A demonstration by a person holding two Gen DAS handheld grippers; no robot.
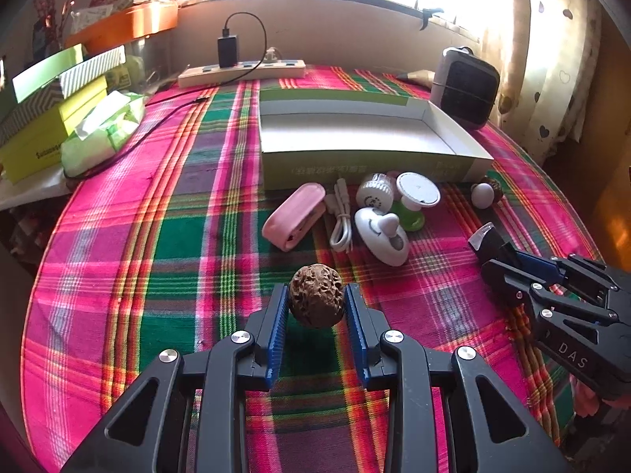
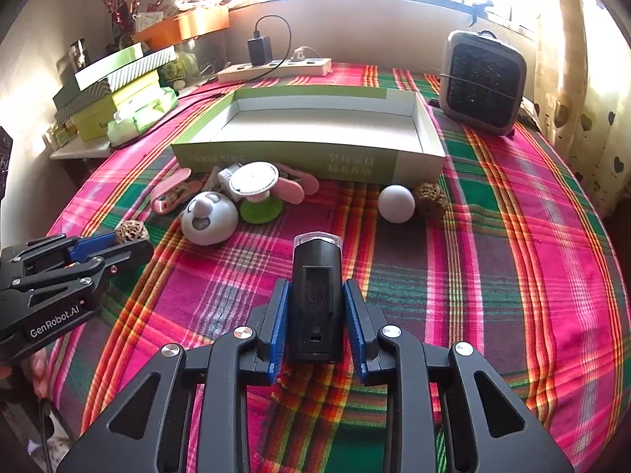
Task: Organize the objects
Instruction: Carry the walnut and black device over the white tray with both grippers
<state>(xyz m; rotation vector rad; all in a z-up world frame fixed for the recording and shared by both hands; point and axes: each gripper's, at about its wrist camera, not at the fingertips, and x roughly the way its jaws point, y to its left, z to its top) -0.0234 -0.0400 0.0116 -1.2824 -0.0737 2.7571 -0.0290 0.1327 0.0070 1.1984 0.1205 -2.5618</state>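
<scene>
Fig. legend, near to far; places are given rel. to the open green-and-white box. Nearest, we are seeing the left gripper gripping a brown walnut: blue pads are pressing on both its sides, jaws partly closed, well in front of the box over the plaid cloth. To its right, the right gripper is clamping a black lamp-like device w/ a clear tip, jaws narrowed onto its sides, also well in front of the box, tip pointing toward it.

Farther on, just in front of the box's near wall, we are seeing a cluster: a pink case, a white cable, a white dome gadget, a green-based item w/ a white disc top. Near the box's front right corner a white ball is lying touching a second walnut.

The box itself is standing open, inside bare. Behind it, a power strip w/ a black charger plugged in; behind its right end, a small grey heater. Left of the box, stacked green boxes and a tissue pack.
</scene>
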